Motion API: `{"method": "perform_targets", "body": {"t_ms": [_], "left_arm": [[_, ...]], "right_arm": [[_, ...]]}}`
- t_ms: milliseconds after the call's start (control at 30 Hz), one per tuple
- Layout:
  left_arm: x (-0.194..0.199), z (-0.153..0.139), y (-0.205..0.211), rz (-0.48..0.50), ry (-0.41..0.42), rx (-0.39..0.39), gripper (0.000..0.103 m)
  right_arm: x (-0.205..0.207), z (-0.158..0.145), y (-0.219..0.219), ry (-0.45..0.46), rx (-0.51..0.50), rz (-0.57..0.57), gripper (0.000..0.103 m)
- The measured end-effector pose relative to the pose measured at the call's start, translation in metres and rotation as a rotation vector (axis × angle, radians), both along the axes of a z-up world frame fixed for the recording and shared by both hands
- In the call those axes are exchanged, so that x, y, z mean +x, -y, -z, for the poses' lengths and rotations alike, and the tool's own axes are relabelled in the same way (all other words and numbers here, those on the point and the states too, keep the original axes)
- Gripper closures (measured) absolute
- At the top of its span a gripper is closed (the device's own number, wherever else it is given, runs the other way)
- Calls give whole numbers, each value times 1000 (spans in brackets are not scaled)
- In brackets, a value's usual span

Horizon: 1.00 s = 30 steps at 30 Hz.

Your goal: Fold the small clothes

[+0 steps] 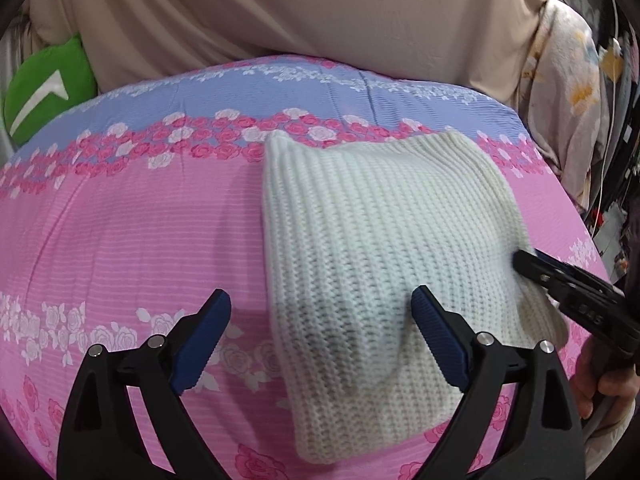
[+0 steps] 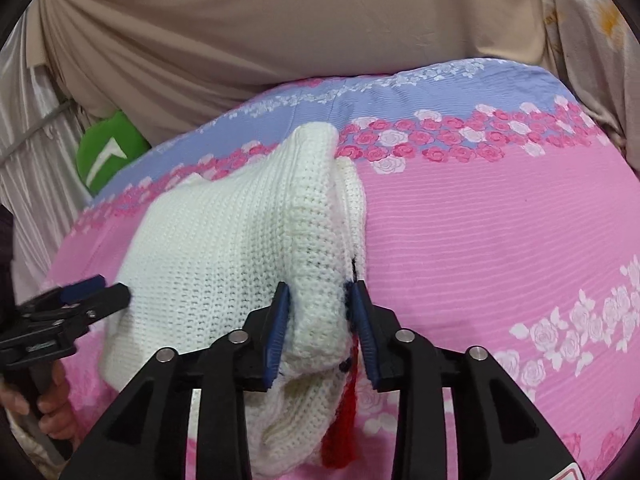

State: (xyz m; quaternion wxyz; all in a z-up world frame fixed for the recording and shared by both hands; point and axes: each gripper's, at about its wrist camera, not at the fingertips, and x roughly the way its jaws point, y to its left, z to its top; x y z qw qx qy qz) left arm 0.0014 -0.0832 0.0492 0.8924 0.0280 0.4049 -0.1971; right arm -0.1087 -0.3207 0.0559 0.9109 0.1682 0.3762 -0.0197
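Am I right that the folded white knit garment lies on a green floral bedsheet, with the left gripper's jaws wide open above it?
Not quite: the bedsheet is pink floral, not green, as the left wrist view shows. The white knit garment does lie on it, with the left gripper wide open above.

White knit garment (image 1: 372, 248) with red trim; pink-and-lilac rose-print sheet (image 1: 132, 232)

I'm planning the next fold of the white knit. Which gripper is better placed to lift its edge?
Right. The right gripper already has the thick folded edge of the knit between its jaws. The left gripper stands wide open above the knit's flat middle, gripping nothing.
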Motion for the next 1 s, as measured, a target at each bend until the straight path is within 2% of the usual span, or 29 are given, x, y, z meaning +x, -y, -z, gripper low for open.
{"method": "perform_targets", "body": {"t_ms": [100, 200, 500, 667, 733, 800, 833, 900, 967, 1000], "left_arm": [[5, 4, -3, -8, -29, -15, 9], [8, 7, 2, 10, -46, -26, 6], [27, 31, 16, 71, -180, -120, 5], [38, 41, 17, 107, -245, -216, 5], [39, 41, 17, 134, -241, -227, 5], [39, 40, 17, 160, -237, -233, 9], [38, 38, 17, 175, -230, -237, 16], [37, 31, 15, 200, -209, -246, 30], [34, 21, 11, 229, -180, -246, 47], [33, 16, 9, 243, -167, -251, 50]], "right_arm": [[-5, 1, 4, -9, 52, 4, 51], [-1, 12, 6, -44, 93, -12, 41], [17, 43, 13, -67, 282, -61, 25], [26, 42, 10, -46, 291, -92, 23], [30, 42, 10, -41, 295, -97, 25], [34, 41, 9, -38, 304, -105, 36], [35, 40, 8, -36, 321, -115, 39], [34, 34, 5, -22, 316, -114, 53], [30, 21, 1, 6, 288, -104, 59], [28, 16, 0, 21, 285, -101, 61]]}}
